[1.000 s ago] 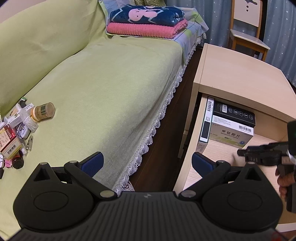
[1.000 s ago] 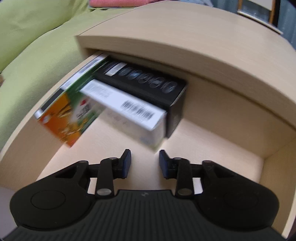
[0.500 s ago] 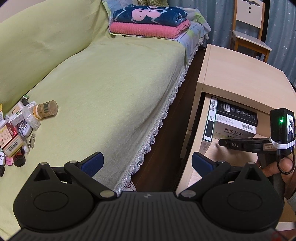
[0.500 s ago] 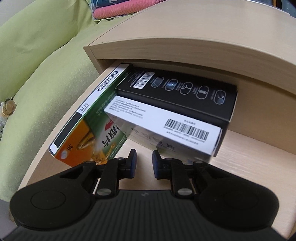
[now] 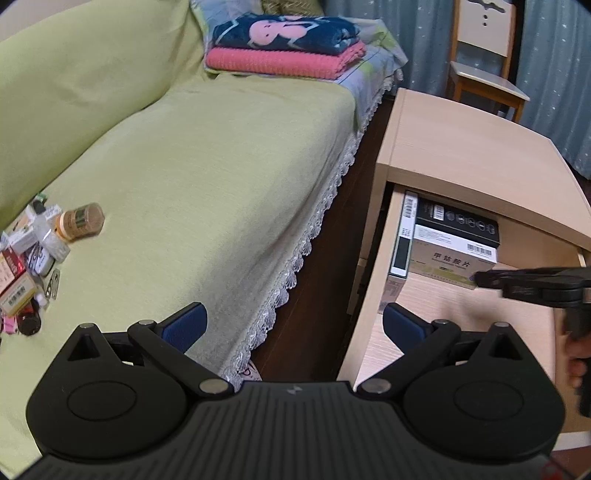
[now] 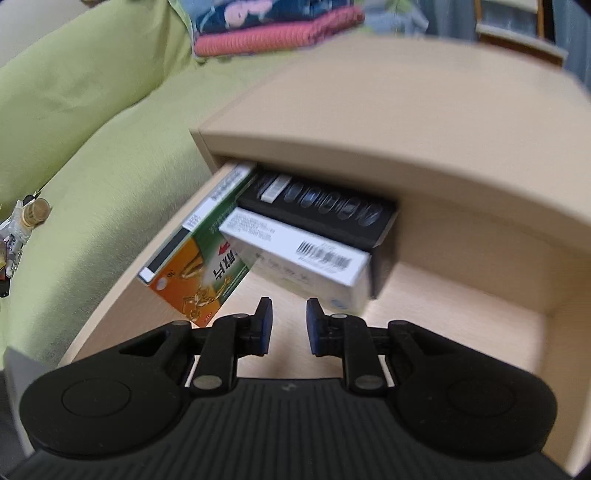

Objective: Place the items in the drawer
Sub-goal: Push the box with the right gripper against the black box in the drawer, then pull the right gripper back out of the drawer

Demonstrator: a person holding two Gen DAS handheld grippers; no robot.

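At the far left of the left wrist view, a pile of small boxes and packets [image 5: 22, 266] lay on the green sofa cover [image 5: 207, 192]. A small brown bottle [image 5: 79, 221] lay on its side just beside the pile. In the upper middle of the frame, a blue blanket [image 5: 284, 31] sat folded on top of a pink blanket [image 5: 280, 62].

At the bottom middle, the left gripper [image 5: 293, 326] was spread wide and held nothing. It hung over the sofa edge and the dark floor gap.

To the right stood a wooden bedside cabinet [image 5: 465, 147] with its drawer [image 5: 436, 306] pulled out. Three boxes sat at the back left of the drawer. An orange and green box [image 6: 199, 273] stood on its edge against the left wall. A white box [image 5: 452, 260] with a barcode lay beside it, and a black box [image 5: 458, 219] lay behind the white one, touching it.

At the right edge, the right gripper [image 5: 480, 277] reached into the drawer, its tip close to the white box. In the right wrist view, which was blurry, the right gripper [image 6: 289, 326] looked a little bit apart and held nothing. A wooden chair [image 5: 484, 74] stood in the upper right corner.
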